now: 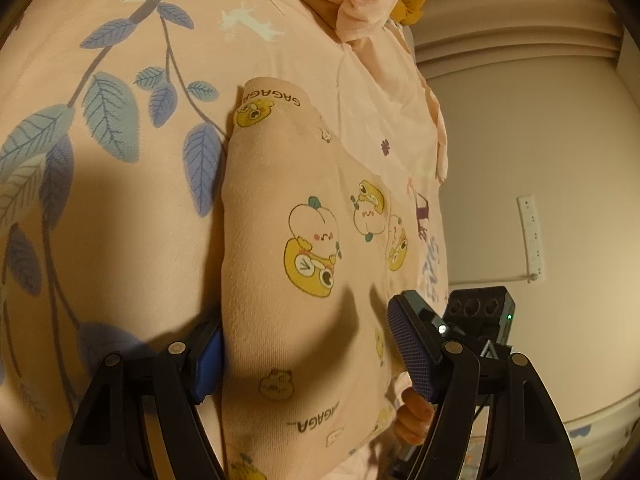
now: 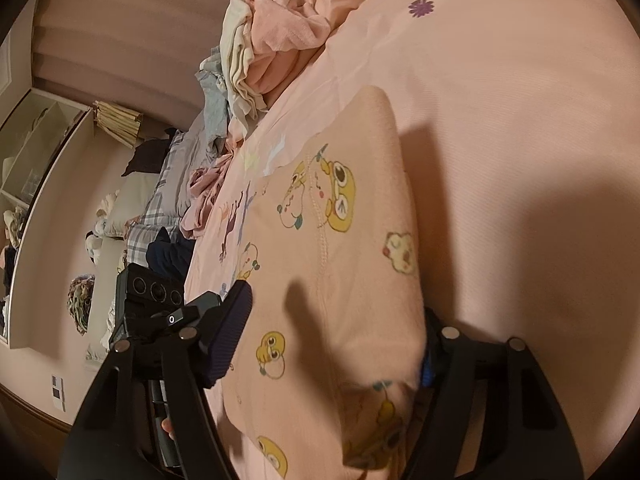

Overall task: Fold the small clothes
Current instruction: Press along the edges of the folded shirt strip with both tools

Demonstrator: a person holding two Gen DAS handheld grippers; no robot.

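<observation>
Garment (image 1: 304,216), small, pink, cartoon-printed: lying on floral bedsheet (image 1: 112,208), seemingly part-folded into a long strip; judged midway, further folds left. Left gripper (image 1: 312,352) and right gripper (image 2: 328,344) each straddle its near end, jaws apart, clamping nothing. Unfolded clothes pile (image 2: 272,40) waits at bed's far edge

Your right gripper (image 2: 324,344) straddles the cartoon-print garment (image 2: 332,248) on the pink bedsheet (image 2: 500,100), jaws apart, far pad off the cloth, with the other gripper (image 2: 152,292) just left of that garment and heaped clothes (image 2: 260,48) beyond it.
</observation>
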